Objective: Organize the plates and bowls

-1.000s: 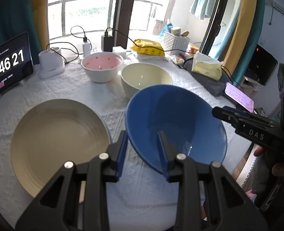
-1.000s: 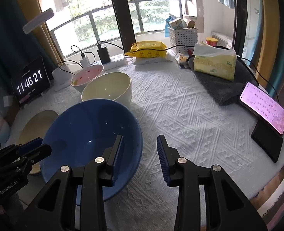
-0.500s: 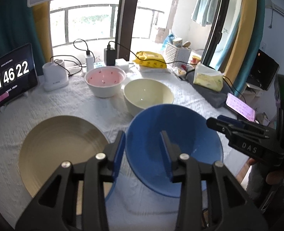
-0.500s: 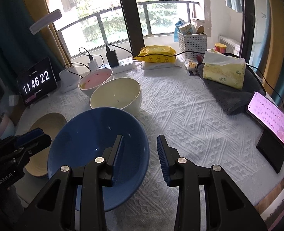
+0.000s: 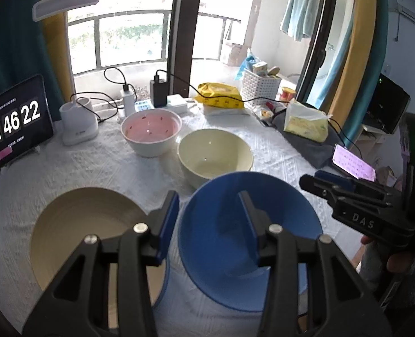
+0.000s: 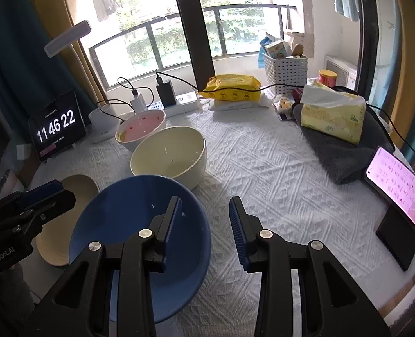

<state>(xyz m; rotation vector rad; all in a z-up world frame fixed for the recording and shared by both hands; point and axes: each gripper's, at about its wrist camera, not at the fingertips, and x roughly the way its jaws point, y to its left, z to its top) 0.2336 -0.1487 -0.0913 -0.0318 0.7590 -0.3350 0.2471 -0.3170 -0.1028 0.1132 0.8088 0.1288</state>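
A blue bowl (image 5: 277, 219) (image 6: 123, 224) stands on the white tablecloth at the near edge. A tan plate (image 5: 78, 224) (image 6: 75, 191) lies to its left. Behind them stand a cream bowl (image 5: 214, 154) (image 6: 169, 154) and a pink-lined bowl (image 5: 151, 129) (image 6: 140, 126). My left gripper (image 5: 207, 221) is open, above the bowl's left rim, one finger over each side. My right gripper (image 6: 204, 224) is open, above the bowl's right rim. Neither touches the bowl.
A clock tablet (image 5: 13, 123), a white lamp base (image 5: 78, 123), chargers and cables line the back. A yellow wipes pack (image 6: 232, 88), a tissue pack (image 6: 334, 115) on a grey cloth, a white basket (image 6: 286, 68) and a propped phone (image 6: 398, 188) sit on the right.
Both grippers have pulled back and up from the blue bowl. The bowl, tilted a second ago, now sits level on the cloth. Both jaws stayed open.
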